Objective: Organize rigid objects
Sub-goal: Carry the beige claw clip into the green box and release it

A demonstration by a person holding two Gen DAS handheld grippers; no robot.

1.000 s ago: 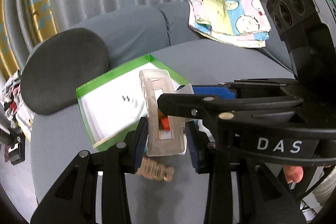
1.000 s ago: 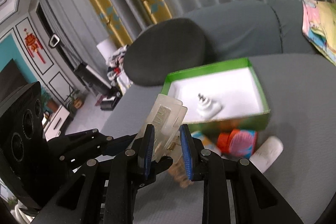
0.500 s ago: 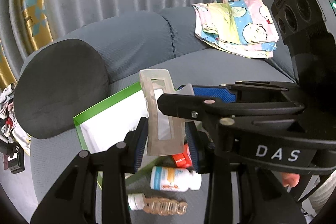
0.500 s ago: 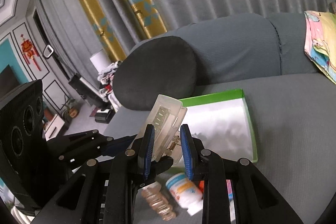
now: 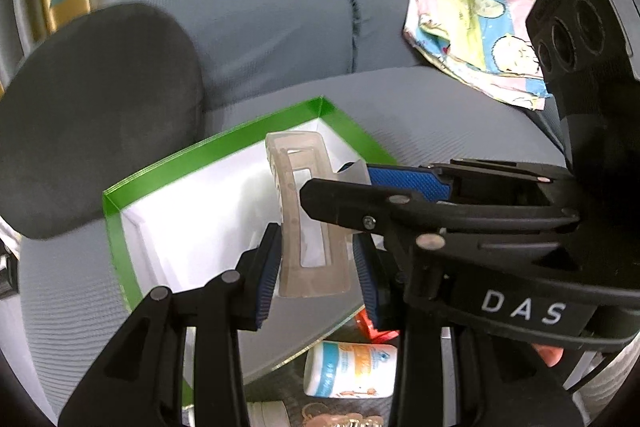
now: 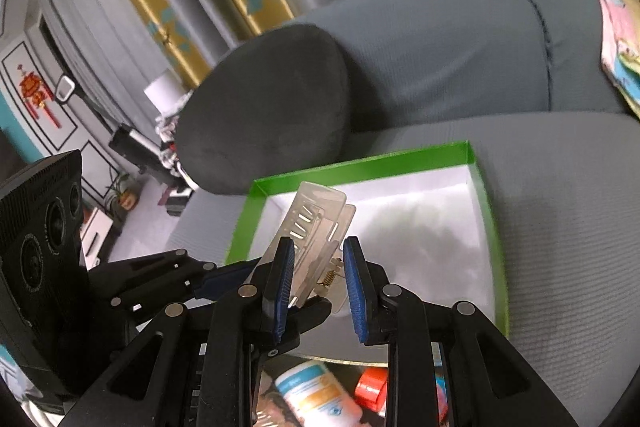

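Above a grey sofa seat [image 5: 440, 107], a translucent hair claw clip [image 5: 308, 227] clamped from two sides at once: left gripper [image 5: 316, 267] clenched on its body, right gripper [image 6: 318, 279] pinched tight on its spring end. Poised over the near edge of a green-rimmed white box [image 6: 360, 167] on the seat, close against a dark round cushion [image 6: 260, 107] at the far left corner. Seemingly mid-carry in the tidying job, with the clip not yet lowered into the box. Next called for, by this reading: down toward the white floor of the box, then both grips eased apart so that the clip drops flat and not on the rim. On the seat along the near edge of the box, awaiting sorting: a small white bottle [image 5: 350, 371] and a red-capped item [image 6: 372, 387], with a brownish piece barely visible beyond the fingers. A patterned cloth [image 5: 472, 39] at the far right of the seat.
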